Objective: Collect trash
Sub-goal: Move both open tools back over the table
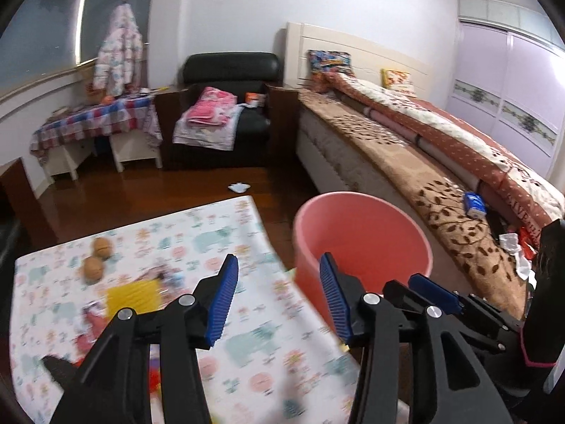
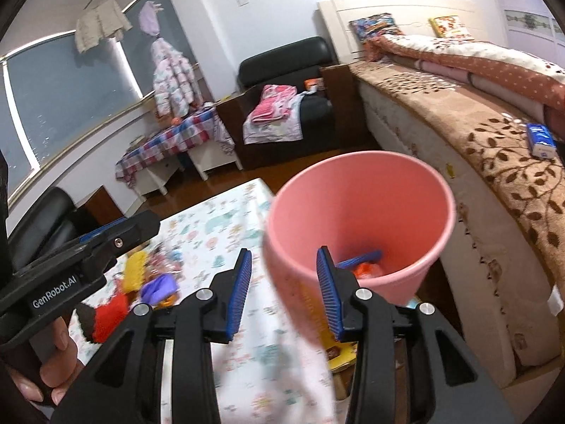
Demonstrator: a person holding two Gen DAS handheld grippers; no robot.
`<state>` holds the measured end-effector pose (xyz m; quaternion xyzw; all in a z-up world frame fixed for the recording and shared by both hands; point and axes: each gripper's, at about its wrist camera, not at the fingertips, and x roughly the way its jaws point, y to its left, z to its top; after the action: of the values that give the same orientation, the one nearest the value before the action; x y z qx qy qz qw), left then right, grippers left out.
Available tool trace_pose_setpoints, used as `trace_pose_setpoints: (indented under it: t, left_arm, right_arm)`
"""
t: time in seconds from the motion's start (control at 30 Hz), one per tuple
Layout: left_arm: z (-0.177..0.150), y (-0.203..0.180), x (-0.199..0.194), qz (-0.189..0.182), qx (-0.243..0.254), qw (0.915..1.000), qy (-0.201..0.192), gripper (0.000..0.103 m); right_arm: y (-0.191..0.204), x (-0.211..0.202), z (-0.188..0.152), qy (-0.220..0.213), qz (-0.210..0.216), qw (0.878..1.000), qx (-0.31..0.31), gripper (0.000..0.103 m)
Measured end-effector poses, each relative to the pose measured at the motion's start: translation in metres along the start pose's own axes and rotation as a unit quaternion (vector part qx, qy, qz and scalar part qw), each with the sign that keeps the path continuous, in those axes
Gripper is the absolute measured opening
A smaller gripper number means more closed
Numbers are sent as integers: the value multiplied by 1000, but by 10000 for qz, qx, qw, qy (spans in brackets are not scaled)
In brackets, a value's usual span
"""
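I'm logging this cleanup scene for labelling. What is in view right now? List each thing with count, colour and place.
Round plastic bin: one, pink, on the floor between mat and bed; some scraps inside.
Patterned play mat: one, white with pastel prints, on the floor.
Round walnut-like balls: two, brown, on the mat.
Crumpled white scrap: one, on the wooden floor beyond the mat.
Small packet: one, blue, on the bed's brown blanket.
Leather armchair: one, black, against the wall.
Left tool: one, black with blue pads, open, empty.
Right tool: one, same, open, empty.
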<state>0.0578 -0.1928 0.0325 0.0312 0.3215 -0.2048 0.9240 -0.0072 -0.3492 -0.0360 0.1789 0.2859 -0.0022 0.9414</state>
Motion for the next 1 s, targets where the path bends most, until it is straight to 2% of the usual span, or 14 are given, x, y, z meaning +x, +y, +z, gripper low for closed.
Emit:
trace_pose_setpoints:
  t: [0.13,0.33,0.43,0.6,0.7,0.8,0.83,0.9,1.0]
  left_arm:
    - [-8,31,-24,299,-190,9994,-49,49]
    - [-23,96,-63,760,-755,9942,-87,54]
    - [-33,131,-80,986,-1074,9893,-12,54]
    - [-50,175,-94,1165,-1698,9782,256,55]
    - [-62,194,-95,1055,-2269,9668,522,55]
    - [-73,208,-89,647,-2881,9515,862,55]
    - [-75,206,-86,577,-3004,9475,928,55]
    - [-79,206,-80,460,-3219,9396,1067,55]
    - [-84,203,-67,491,-3300,9338,1291,56]
  right_arm:
    - [24,1,-8,124,190,9996,-192,39]
    - [58,5,-21,369,509,9968,-494,39]
    - [72,6,-29,501,675,9946,-608,39]
    - [94,7,-39,706,977,9892,-834,39]
    - [104,6,-40,764,1194,9858,-900,39]
    - [113,9,-42,863,1428,9816,-931,42]
    - [114,9,-43,882,1474,9807,-931,46]
    - [120,8,-45,896,1548,9790,-974,47]
    - [124,8,-48,917,1574,9774,-1075,47]
